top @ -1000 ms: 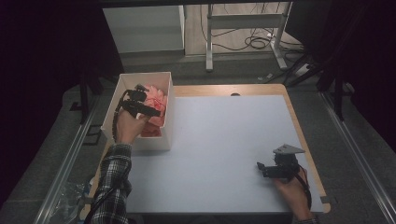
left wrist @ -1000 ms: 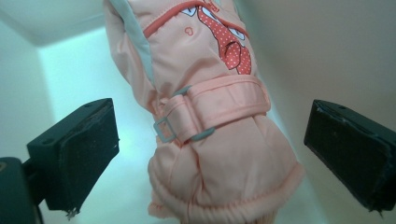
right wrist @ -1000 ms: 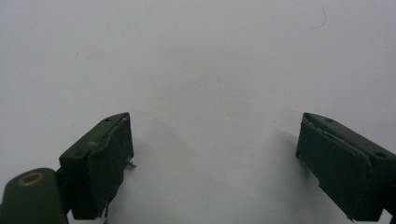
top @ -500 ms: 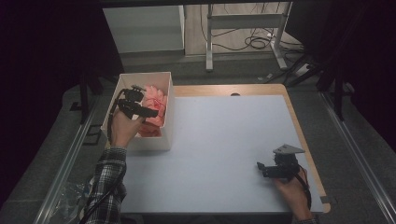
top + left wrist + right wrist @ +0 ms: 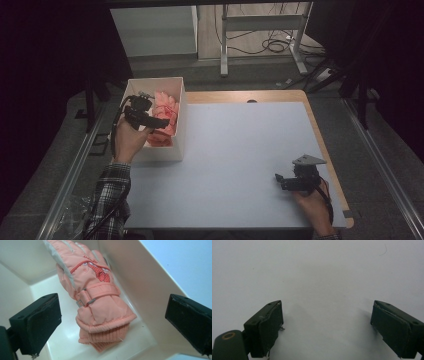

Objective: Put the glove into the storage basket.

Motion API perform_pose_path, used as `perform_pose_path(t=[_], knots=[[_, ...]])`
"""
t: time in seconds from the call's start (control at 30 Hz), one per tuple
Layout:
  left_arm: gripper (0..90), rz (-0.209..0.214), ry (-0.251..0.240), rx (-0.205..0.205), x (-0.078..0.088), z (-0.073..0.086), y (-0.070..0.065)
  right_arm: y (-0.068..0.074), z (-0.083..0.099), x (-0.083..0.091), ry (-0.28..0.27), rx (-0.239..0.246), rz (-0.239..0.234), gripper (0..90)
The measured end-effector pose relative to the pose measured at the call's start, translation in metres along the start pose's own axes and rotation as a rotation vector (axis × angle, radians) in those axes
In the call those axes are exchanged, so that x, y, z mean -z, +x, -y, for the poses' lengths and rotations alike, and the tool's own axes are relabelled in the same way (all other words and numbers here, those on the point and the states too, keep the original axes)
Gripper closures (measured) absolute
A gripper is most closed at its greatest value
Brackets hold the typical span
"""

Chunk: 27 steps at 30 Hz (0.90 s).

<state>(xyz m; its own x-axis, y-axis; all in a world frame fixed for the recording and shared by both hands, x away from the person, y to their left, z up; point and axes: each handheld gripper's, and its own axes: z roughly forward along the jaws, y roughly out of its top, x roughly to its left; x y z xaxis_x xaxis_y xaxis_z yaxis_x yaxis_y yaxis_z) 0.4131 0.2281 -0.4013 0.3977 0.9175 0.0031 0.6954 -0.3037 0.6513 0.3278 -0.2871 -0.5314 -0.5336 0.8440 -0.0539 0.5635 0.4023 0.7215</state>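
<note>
Left gripper view: pink glove (image 5: 96,302) in white box (image 5: 140,280), between wide-spread, empty jaws.

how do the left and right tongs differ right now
The left tongs hang over the white box, aimed at the pink glove inside; the right tongs sit low over bare white table near its right edge. The left tongs frame the glove between their jaws without touching it; the right tongs frame nothing but tabletop. Both have their jaws spread wide, and each is held in one hand.
</note>
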Motion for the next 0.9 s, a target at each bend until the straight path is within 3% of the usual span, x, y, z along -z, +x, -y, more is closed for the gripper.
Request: perform_pose_path(t=[0.53, 0.9], knots=[[0.7, 0.042, -0.051, -0.026, 0.022, 0.024, -0.013, 0.0, 0.0, 0.0, 0.0, 0.0, 0.0, 11.2], [0.7, 0.075, -0.076, -0.071, 0.033, 0.046, -0.033, 0.0, 0.0, 0.0, -0.001, 0.001, 0.0, 11.2]])
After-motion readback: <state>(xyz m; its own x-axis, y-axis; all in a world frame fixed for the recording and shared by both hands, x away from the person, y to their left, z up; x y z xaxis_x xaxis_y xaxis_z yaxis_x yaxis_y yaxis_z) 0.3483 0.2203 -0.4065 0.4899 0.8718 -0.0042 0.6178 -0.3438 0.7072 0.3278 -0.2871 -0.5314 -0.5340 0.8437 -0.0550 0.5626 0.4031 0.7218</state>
